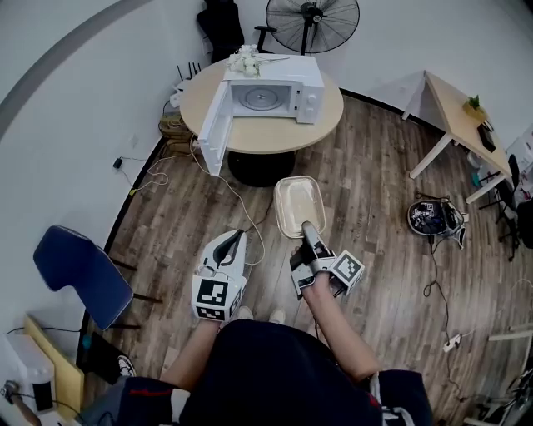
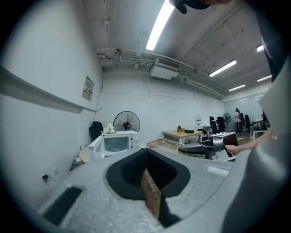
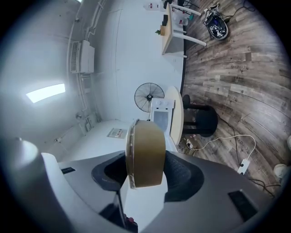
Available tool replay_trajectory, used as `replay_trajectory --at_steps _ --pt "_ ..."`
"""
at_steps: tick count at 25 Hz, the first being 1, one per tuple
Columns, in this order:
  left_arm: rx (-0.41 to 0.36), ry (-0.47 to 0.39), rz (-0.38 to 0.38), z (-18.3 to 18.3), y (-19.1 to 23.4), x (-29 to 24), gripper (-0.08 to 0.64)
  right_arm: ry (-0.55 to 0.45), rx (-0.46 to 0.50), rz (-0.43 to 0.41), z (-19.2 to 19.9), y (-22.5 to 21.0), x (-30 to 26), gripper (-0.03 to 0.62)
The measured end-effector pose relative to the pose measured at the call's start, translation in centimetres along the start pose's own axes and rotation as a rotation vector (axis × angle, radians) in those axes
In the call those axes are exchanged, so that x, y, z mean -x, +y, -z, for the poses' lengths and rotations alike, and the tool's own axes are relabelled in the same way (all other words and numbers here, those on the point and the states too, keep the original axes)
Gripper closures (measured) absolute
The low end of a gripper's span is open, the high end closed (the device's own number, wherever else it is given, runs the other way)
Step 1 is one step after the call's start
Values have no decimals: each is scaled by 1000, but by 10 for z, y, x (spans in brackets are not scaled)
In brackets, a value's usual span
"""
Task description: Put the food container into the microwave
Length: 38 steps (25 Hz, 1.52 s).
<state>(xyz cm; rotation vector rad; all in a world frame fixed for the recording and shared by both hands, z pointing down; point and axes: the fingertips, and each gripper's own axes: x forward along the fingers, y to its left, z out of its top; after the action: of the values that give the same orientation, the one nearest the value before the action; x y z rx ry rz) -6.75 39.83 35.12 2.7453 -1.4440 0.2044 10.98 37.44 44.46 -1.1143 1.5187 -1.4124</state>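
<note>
While the person faced the round table, writing: a notice (image 2: 87, 88) on the wall at ten o'clock was too small for me to read.
Food container (image 1: 300, 205): an oblong tray with rounded corners, pale and creamy from above. Seen along the jaws that held it, it showed a kraft-brown side wall (image 3: 146, 152) under a clear rim.
Container's place: in the air over the wood floor, at twelve o'clock from the person, between them and the table, well apart from the microwave.
Right gripper (image 1: 306, 231): jaws clamped on the container's near end, with the tray reaching out ahead toward twelve o'clock. Its cube (image 1: 348, 270) bore black-and-white square patterns.
Left gripper (image 1: 236, 239): held near the right one, at its nine o'clock, jaws pressed together. Its cube (image 1: 212, 298) was patterned the same way.
Microwave (image 1: 275, 93): white, set on the round table (image 1: 275, 140) at twelve o'clock. Its door (image 1: 212, 125) stood fully open toward nine o'clock, and a round plate showed inside.
On top of the microwave: a small pale ornament (image 1: 246, 60), its kind unclear to me.
Fan (image 1: 312, 21): a black standing one, behind the table at twelve o'clock.
Blue chair (image 1: 79, 270): by the wall at nine o'clock.
Desk (image 1: 458, 104): light wood, at two o'clock.
</note>
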Motion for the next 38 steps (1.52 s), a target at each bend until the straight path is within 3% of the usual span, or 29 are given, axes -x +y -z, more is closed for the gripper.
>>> replay_trajectory --at_steps 8,20,27,38 --pt "3 24 -41 14 -12 0 543 61 3 22 -2 -13 3 370" --pt "7 60 -26 29 -18 -19 543 38 -45 29 -20 -34 -1 370" --pt "-2 69 -10 29 6 -54 543 25 -57 25 -31 -38 -39 370" --pt "-61 67 11 10 76 -139 542 7 -63 33 -57 -34 -145 370"
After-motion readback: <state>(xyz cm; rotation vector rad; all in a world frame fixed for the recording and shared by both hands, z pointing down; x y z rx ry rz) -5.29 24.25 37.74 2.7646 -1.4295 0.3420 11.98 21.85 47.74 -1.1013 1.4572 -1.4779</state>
